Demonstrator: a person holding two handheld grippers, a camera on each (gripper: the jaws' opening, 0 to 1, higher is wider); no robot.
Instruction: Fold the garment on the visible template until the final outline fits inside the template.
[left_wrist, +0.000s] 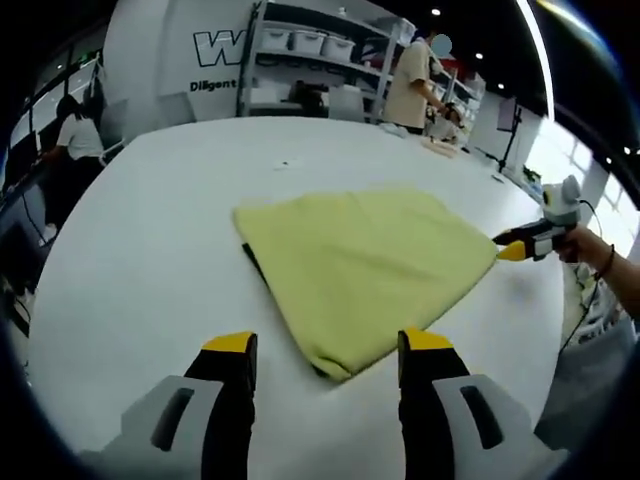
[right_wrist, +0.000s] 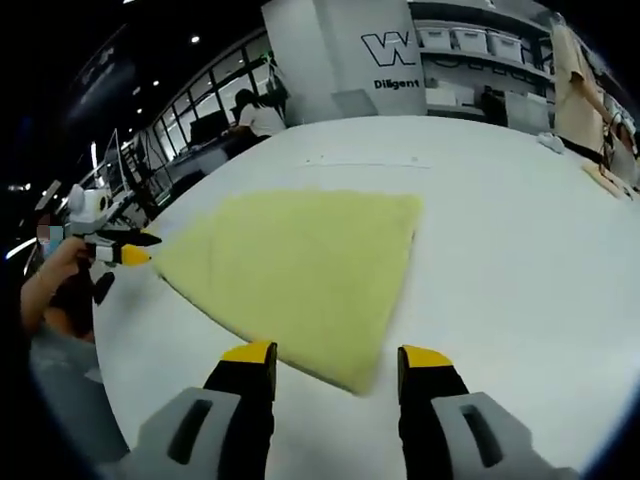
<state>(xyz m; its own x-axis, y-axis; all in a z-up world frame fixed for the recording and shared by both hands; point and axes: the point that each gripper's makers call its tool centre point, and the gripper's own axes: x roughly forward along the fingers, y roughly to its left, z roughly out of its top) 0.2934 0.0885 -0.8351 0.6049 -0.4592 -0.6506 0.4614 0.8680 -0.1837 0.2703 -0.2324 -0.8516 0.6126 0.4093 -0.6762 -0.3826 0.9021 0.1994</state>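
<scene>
Garment (left_wrist: 365, 270) first: we've got a pale yellow cloth lying flat on the white table (left_wrist: 140, 250), folded into a rough wedge. In the left gripper view its long axis runs from the near corner, just past our own tips, out toward the far side, with one pointed corner reaching to the right. In the right gripper view the same garment (right_wrist: 300, 275) has that pointed corner aimed left, and the broad edge sits toward the far right.

Our left gripper (left_wrist: 328, 348) hangs just short of the near corner, jaws spread wide with nothing between them. Same story for the right gripper (right_wrist: 338, 358) in its own view: yellow-tipped jaws apart, near edge of the cloth sitting right beyond them.

Each gripper also pops up in the other's view. The right gripper (left_wrist: 520, 245) comes in at the pointed corner, held by a hand (left_wrist: 585, 250), tips right at the fabric edge. We can't tell whether it's actually touching. The left gripper (right_wrist: 125, 250) shows small at the left of the right gripper view, close to the tip of the wedge.

A thin dark strip peeks out under the cloth's left edge in the left gripper view; too little shows to say what it is. A person (left_wrist: 415, 80) stands by shelves (left_wrist: 310, 60) beyond the table.
</scene>
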